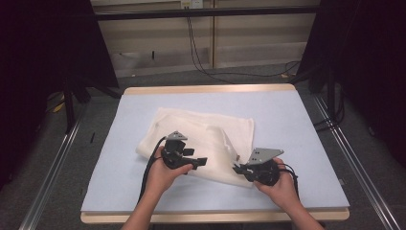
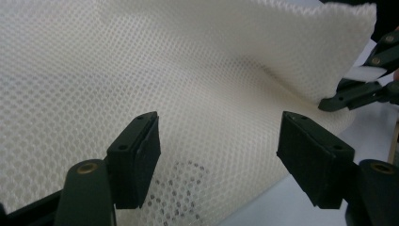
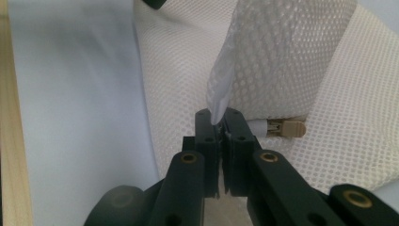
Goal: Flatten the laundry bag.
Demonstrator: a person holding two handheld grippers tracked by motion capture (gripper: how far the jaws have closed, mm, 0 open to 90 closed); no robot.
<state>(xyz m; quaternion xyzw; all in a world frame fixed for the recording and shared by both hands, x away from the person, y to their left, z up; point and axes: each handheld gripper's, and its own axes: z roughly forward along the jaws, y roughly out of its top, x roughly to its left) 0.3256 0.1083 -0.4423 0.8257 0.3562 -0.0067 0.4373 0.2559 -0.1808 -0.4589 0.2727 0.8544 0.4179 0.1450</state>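
Two tongs working a mesh laundry bag (image 1: 201, 139) on the tabletop (image 1: 287, 120).
Right tongs (image 3: 219, 123) are clamping its edge; left tongs (image 2: 216, 141) are hanging apart over the mesh.

Cream honeycomb-mesh laundry bag (image 1: 206, 136)

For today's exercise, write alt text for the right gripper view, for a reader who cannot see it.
The right gripper, with its two black jaws shut, pinches a raised edge of a cream-white mesh laundry bag, lifting a fold of it. A beige zipper pull lies beside the jaws, and the rest of the bag rests on a pale blue table mat.
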